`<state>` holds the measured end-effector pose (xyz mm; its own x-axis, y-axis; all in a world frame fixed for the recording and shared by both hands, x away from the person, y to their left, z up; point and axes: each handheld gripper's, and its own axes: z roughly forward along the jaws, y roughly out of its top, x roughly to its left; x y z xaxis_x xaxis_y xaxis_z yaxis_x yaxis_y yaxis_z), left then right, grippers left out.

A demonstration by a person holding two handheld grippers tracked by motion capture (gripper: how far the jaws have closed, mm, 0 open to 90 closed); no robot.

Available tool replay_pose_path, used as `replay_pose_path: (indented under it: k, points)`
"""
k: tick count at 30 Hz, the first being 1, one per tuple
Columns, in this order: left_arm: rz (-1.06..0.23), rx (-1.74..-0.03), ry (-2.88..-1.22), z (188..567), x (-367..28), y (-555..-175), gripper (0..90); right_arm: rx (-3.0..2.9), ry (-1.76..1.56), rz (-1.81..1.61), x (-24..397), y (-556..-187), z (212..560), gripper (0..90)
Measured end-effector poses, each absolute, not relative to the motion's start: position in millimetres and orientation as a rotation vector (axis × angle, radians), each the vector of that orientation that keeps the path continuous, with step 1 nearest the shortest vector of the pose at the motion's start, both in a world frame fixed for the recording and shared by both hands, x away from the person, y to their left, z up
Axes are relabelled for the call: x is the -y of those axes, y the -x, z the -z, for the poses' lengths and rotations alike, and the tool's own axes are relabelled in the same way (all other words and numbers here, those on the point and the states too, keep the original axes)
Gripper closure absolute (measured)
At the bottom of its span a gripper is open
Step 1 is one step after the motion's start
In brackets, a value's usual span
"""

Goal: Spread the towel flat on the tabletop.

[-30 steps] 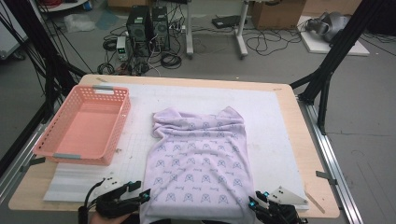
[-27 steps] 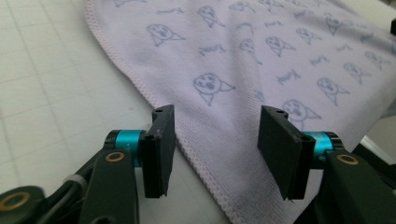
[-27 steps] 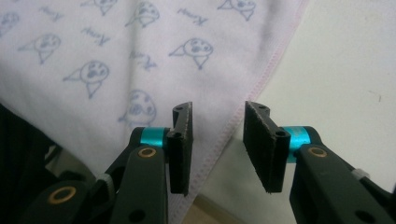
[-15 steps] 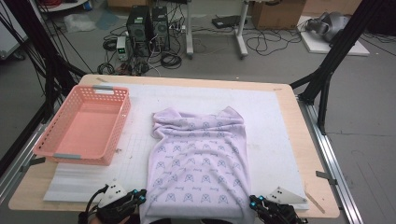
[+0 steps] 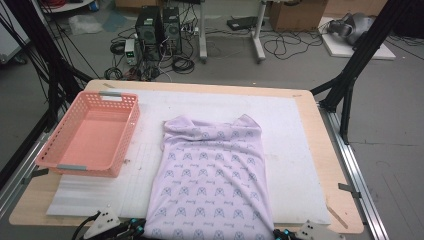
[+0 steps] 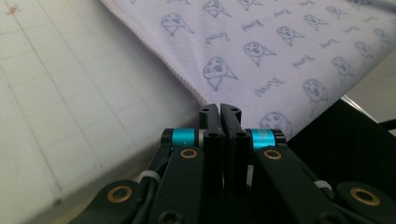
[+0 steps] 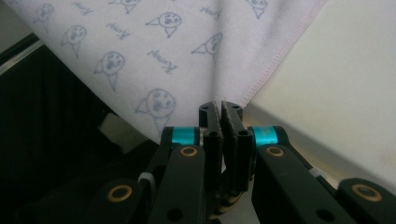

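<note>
Shirt (image 5: 212,180) flat on counter (image 5: 320,130), long axis near-to-far, collar far, left gripper (image 6: 219,110) and right gripper (image 7: 220,107) jaws pinched on near hem corners.

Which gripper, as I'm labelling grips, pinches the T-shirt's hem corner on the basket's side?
The left gripper: it is shut on the hem corner of the lilac T-shirt nearer the pink basket; the right gripper pinches the opposite corner.

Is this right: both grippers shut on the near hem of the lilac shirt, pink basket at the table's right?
Not quite. The pink basket sits at the table's left, as the high view shows. The rest holds: the left gripper and right gripper are each shut at the near hem of the lilac shirt.
</note>
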<state>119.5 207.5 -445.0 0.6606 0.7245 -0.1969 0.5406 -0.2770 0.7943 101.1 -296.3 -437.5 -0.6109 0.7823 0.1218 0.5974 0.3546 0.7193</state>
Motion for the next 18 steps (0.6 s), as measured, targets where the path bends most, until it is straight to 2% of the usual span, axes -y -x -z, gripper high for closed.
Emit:
replay_pose_path:
  k: [4,5,7,10,18]
  points:
    - [-0.237,-0.999,-1.986,447,-209,-105,86.8,-2.421,-1.225,-1.086,295,-88,440,86.1]
    - [-0.255,-1.013,-1.985,447,-209,-105,82.6,-2.426,-1.226,-1.091,295,-87,440,83.8]
    - [-0.263,-1.048,-1.946,448,-211,-110,59.4,-2.383,-1.23,-1.107,294,-87,439,77.5]
    - [-0.26,-1.081,-1.86,447,-212,-124,49.7,-2.317,-1.231,-1.15,292,-95,435,70.1]
    - [-0.299,-1.114,-1.831,450,-193,-177,48.9,-2.197,-1.27,-1.086,275,-150,437,65.4]
